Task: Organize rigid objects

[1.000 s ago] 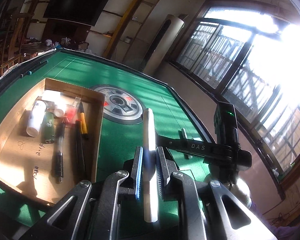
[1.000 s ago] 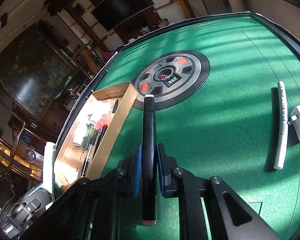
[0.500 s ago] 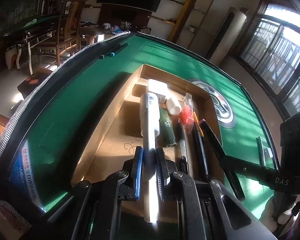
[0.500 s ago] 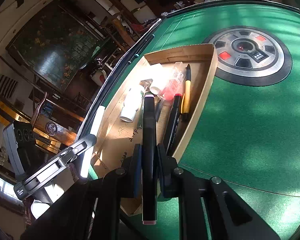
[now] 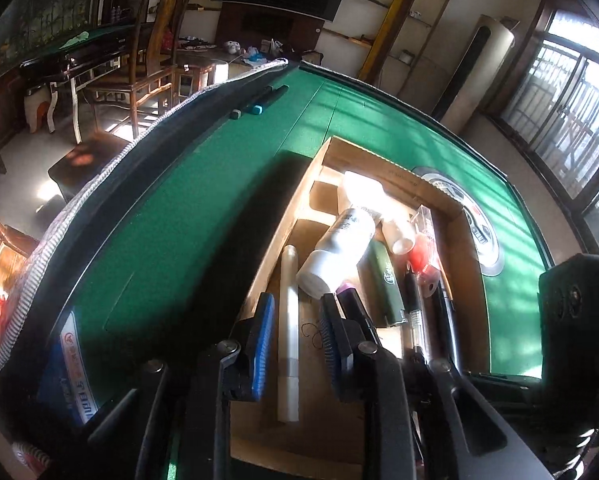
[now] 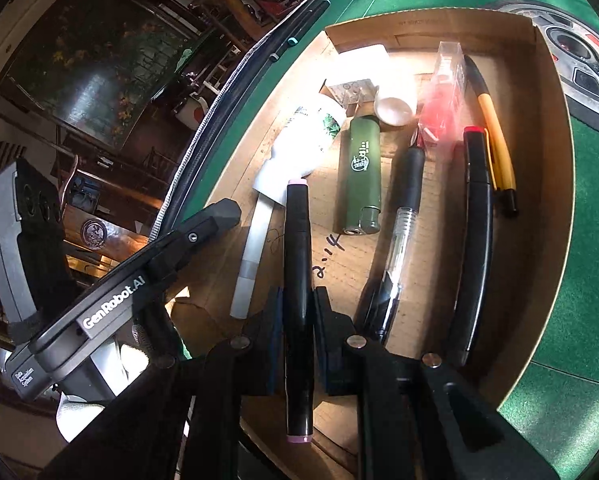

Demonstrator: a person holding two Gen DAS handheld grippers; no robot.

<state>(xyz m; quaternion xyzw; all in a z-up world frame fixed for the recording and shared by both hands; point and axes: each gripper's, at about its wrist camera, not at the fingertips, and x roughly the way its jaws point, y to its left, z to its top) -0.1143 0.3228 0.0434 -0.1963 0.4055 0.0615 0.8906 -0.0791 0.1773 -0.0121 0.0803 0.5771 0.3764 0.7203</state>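
Note:
A shallow cardboard box [image 5: 465, 256] [image 6: 555, 128] lies on the green table [image 5: 203, 216]. My left gripper [image 5: 295, 312] is open over the box's left side; a white paint pen [image 5: 289, 320] lies loose between its fingers on the box floor. It also shows in the right wrist view [image 6: 255, 248]. My right gripper [image 6: 297, 312] holds a black marker with pink ends [image 6: 297, 280] between its pads, low in the box beside the white pen. The left gripper's body [image 6: 139, 272] is close on its left.
The box holds a white bottle [image 5: 339, 248] [image 6: 303, 140], a green lighter [image 6: 359, 176], a clear pen [image 6: 399, 232], a black marker [image 6: 475, 220], a yellow pen [image 6: 495, 136], a red clear case [image 6: 443, 96] and a white charger [image 6: 363, 60]. Two dark markers [image 5: 259, 100] lie at the table's far edge.
Both grippers moved down into the box. The left gripper opened and let go of the white pen, which now lies on the box floor. The right gripper still holds the black marker.

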